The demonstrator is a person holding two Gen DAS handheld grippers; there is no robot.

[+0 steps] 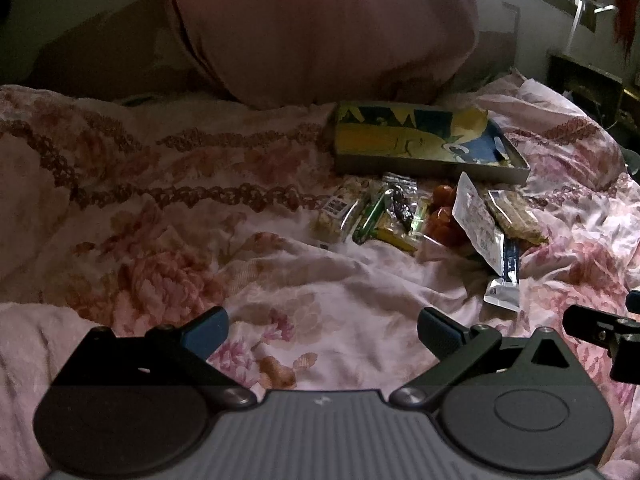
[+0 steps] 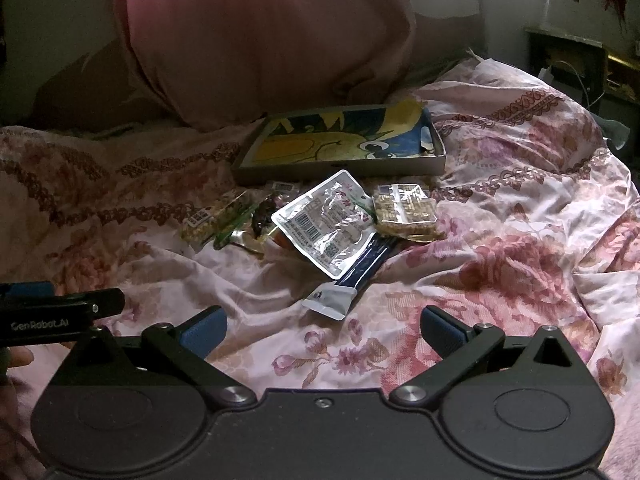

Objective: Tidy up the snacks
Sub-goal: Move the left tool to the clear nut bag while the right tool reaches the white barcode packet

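Snacks (image 2: 316, 220) are heaped on the floral bedspread (image 2: 500, 280) just in front of a shallow printed tray (image 2: 340, 168), near enough that each could be lifted straight in. A crinkled clear pouch (image 2: 326, 226) is propped over a dark blue stick pack (image 2: 360, 268), with a seed bar (image 2: 406, 210) beside them and orange sweets (image 1: 442, 216) behind. Both the left tongs (image 1: 322, 334) and the right tongs (image 2: 322, 332) are spread wide and empty, held short of the heap, presumably ready for a first pick.

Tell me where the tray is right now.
The tray sits on the floral bedspread beyond the pile of snack packets, just in front of the pink pillow, centre of both views.
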